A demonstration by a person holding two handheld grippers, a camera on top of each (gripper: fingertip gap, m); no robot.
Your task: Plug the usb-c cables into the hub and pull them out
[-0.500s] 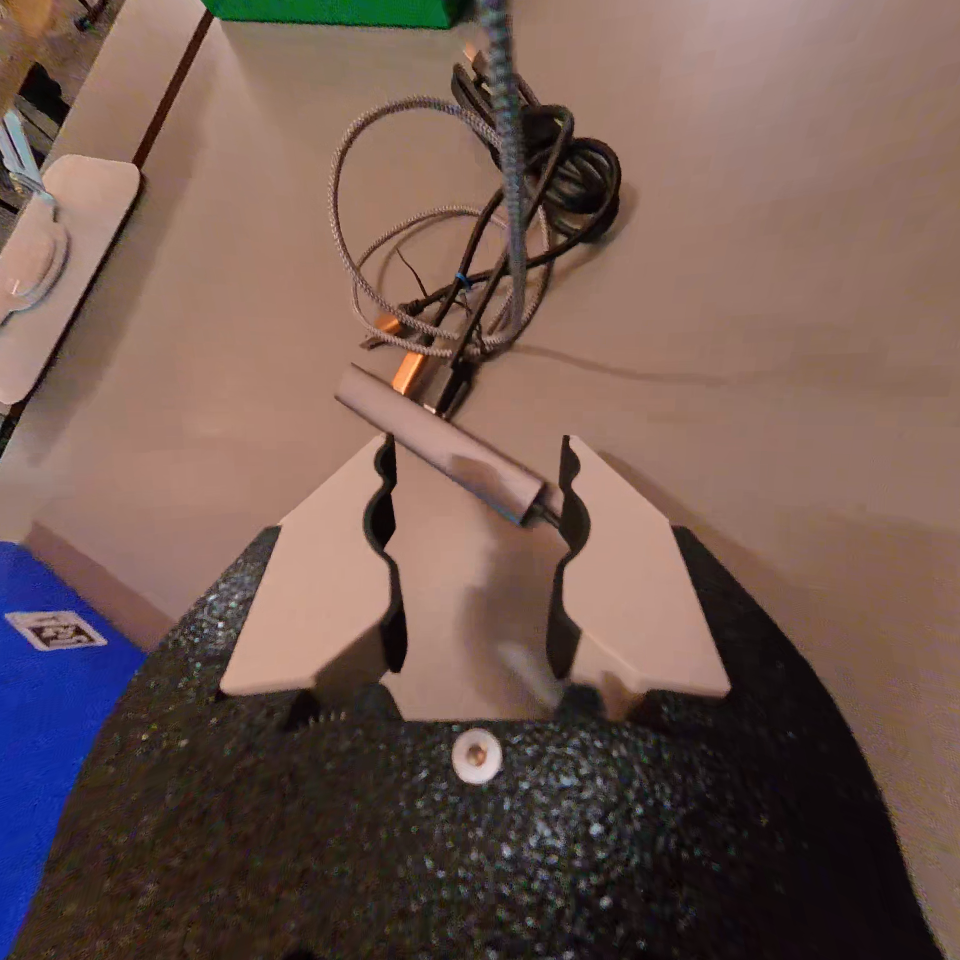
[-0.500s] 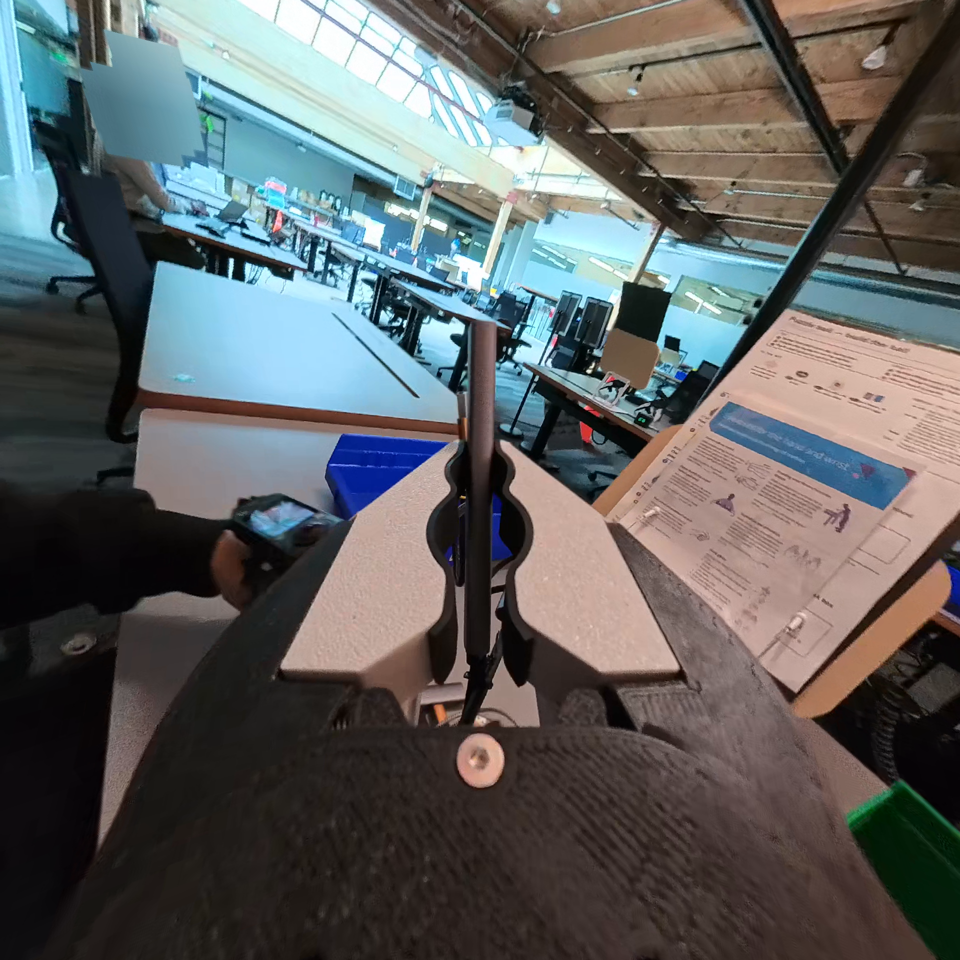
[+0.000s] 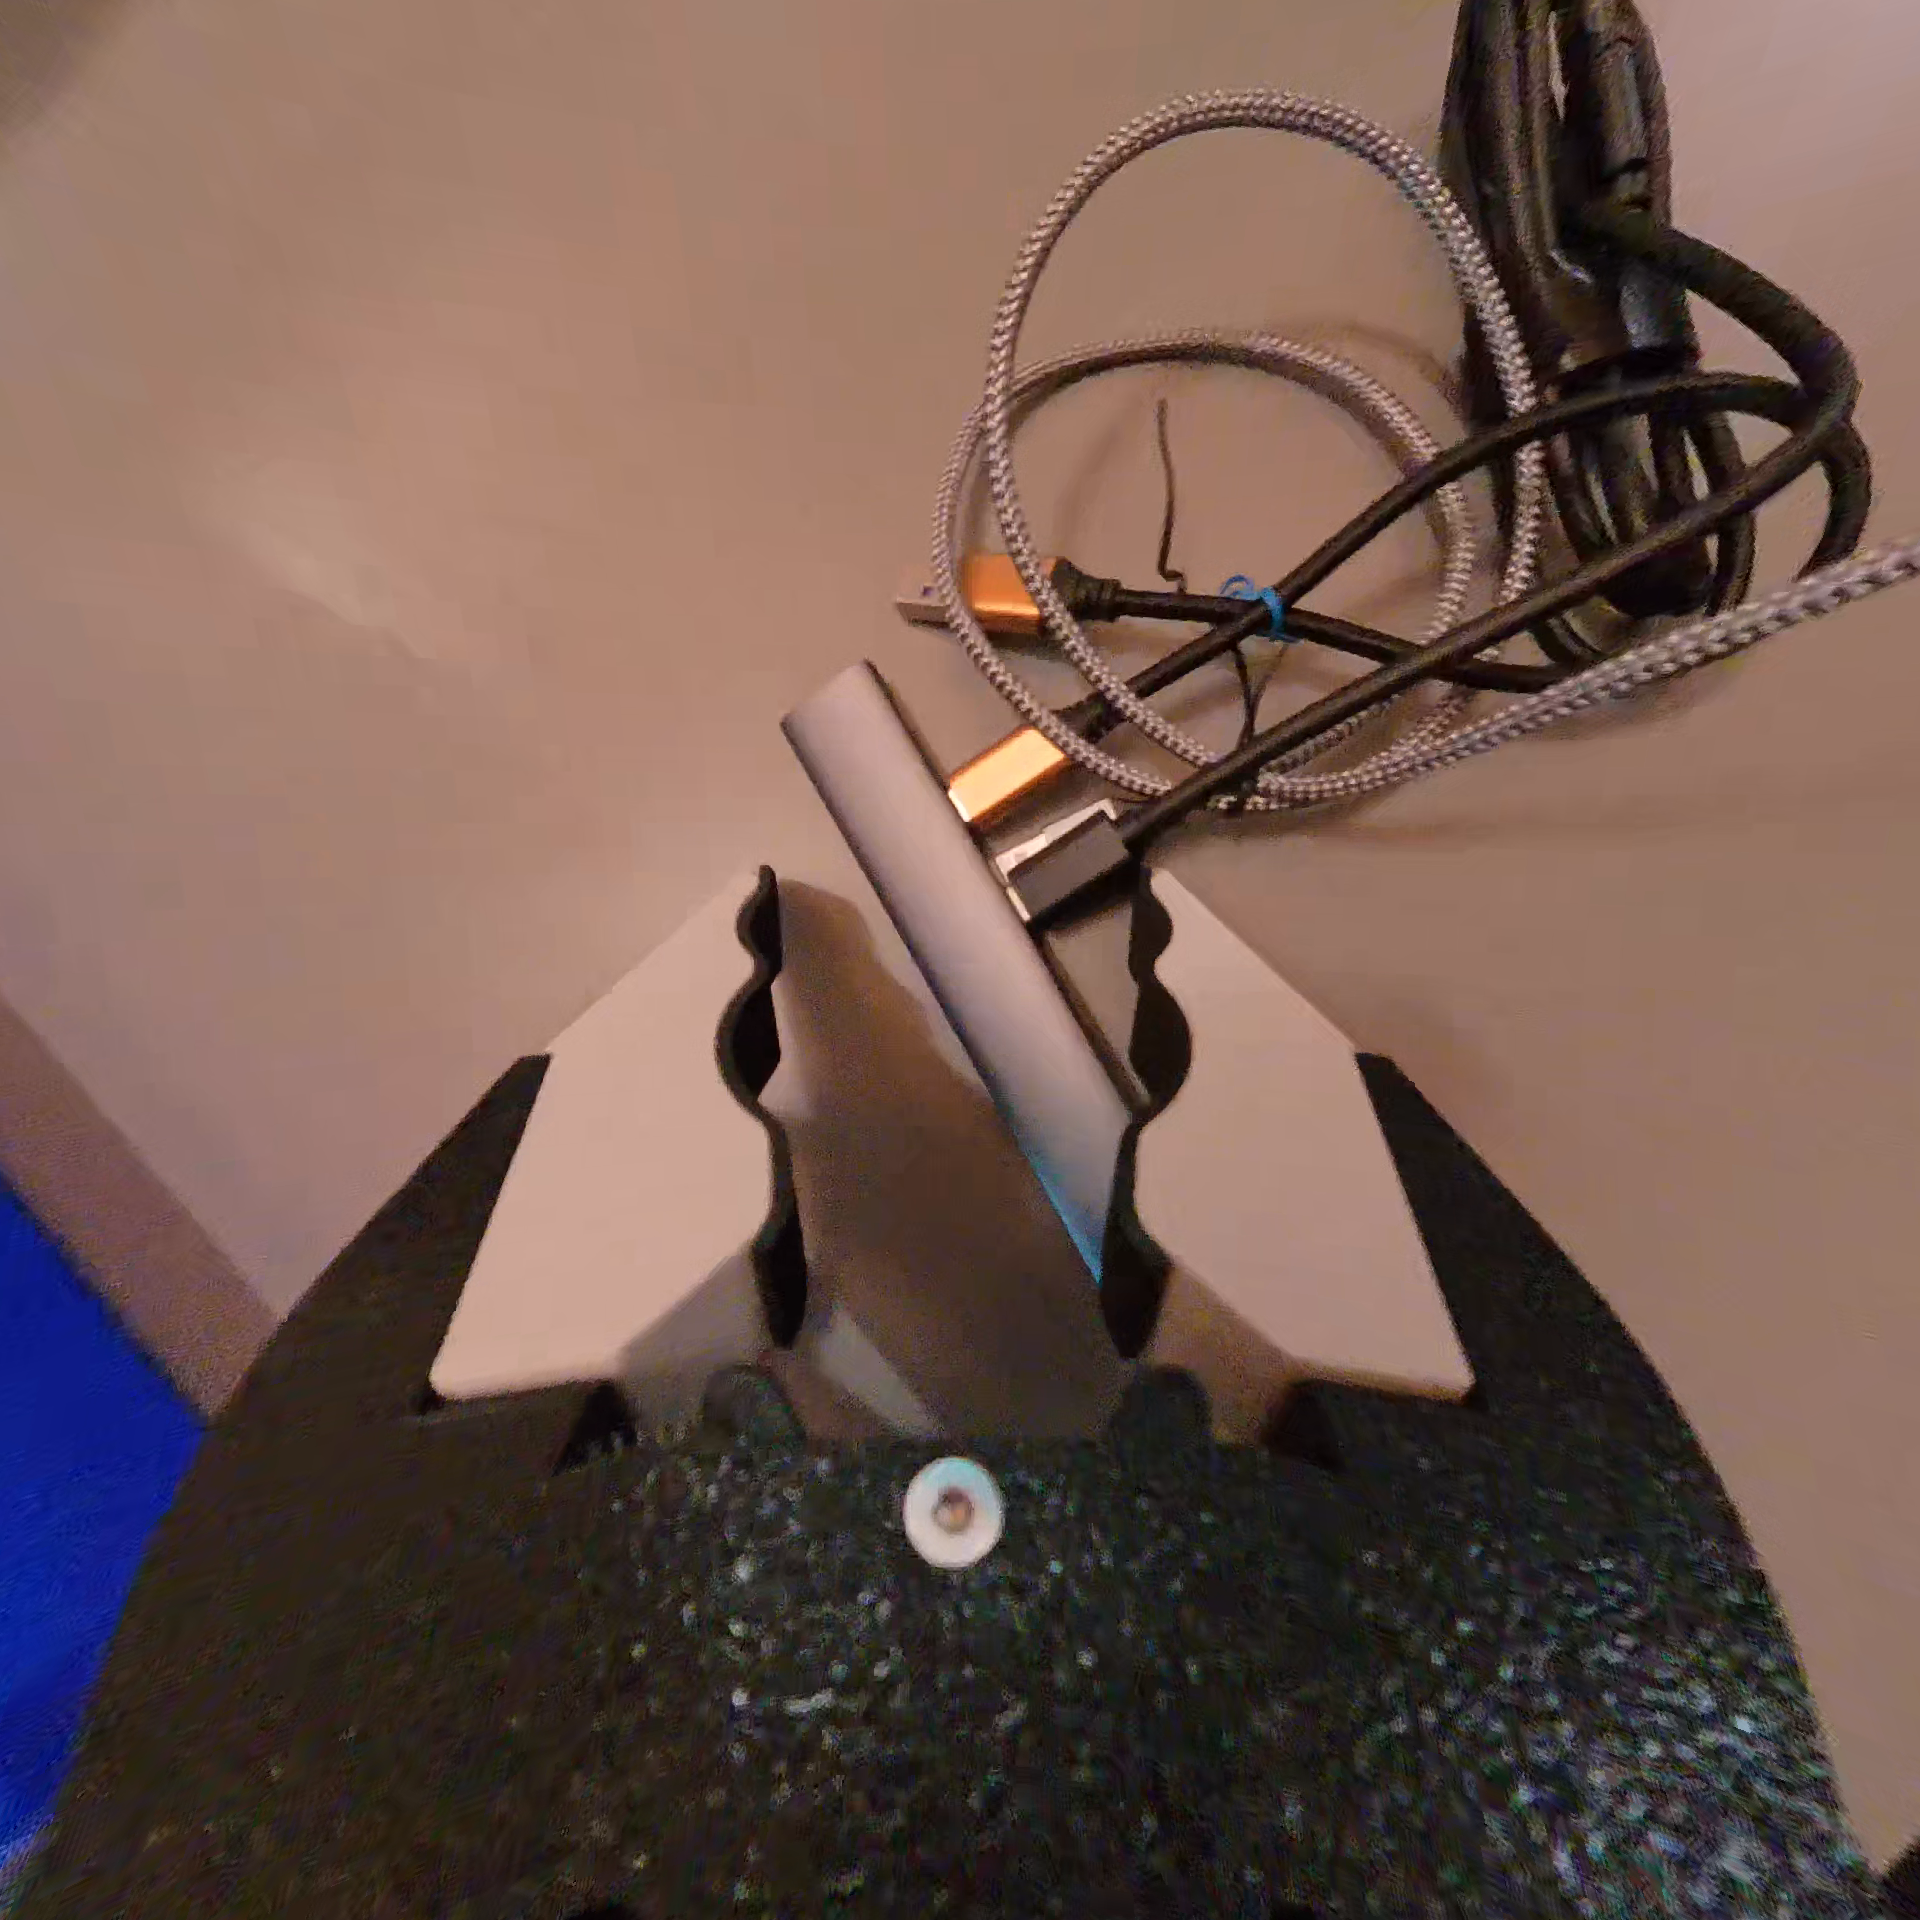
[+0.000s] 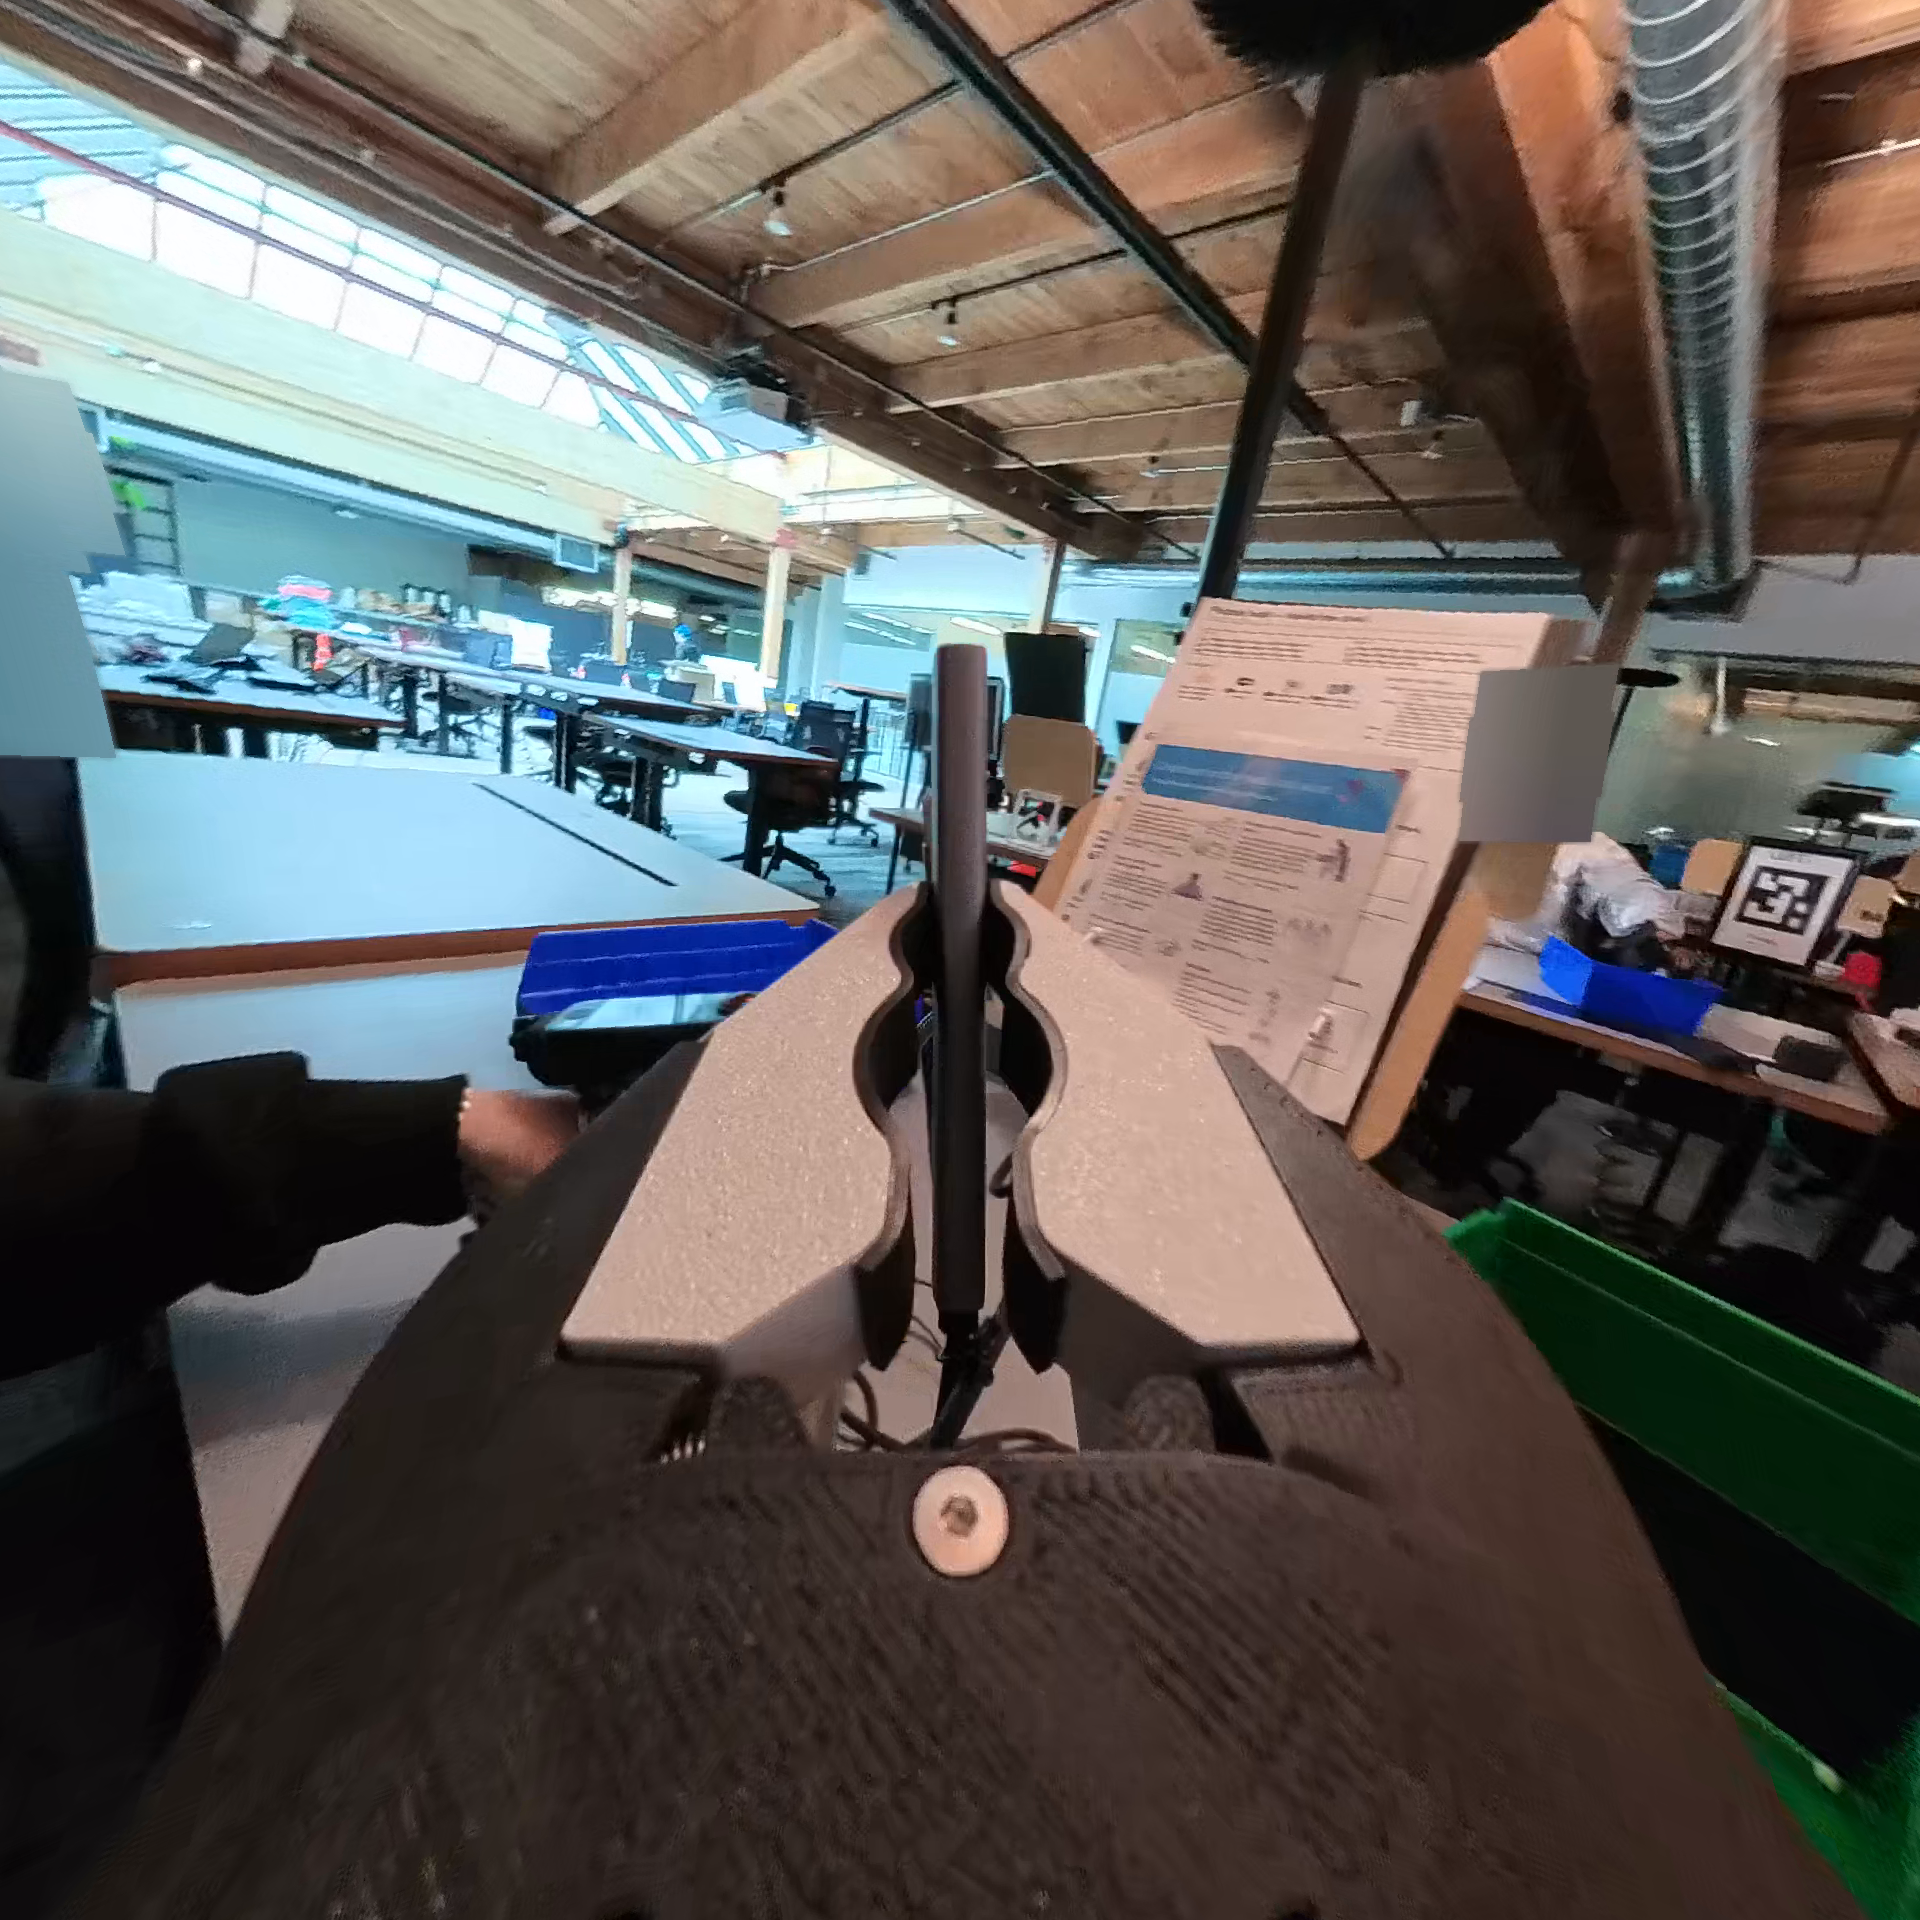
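Setting: open workspace with rows of desks under a timber-beamed ceiling [image 4: 1195,343], seen in the right wrist view.
Surface: plain beige surface [image 3: 416,436] fills the left wrist view; a blue bin [image 3: 62,1455] shows at its near-left edge.
Hub: slim grey hub [image 3: 935,935] lies diagonally on the surface, its near end between the fingers of the left gripper and touching the inner edge of the right-hand finger.
Plugged connectors: a copper-coloured connector [image 3: 1006,774] and a dark grey connector [image 3: 1065,868] sit side by side in the hub's right flank.
Loose connector: a second copper-coloured plug [image 3: 997,594] lies free on the surface, just beyond the hub's far end.
Cables: a braided grey cable [image 3: 1049,260] and black cables [image 3: 1714,436] lie coiled and tangled at the far right.
Left gripper [image 3: 951,894]: fingers spread wide, gripping nothing.
Right gripper [image 4: 958,904]: fingers pressed onto a thin dark cable [image 4: 958,831] that stands upright between them.
Background items: a printed sheet on a board [image 4: 1268,831] to the right, a green bin [image 4: 1714,1382] at near right, and a dark sleeve [image 4: 208,1164] at left.
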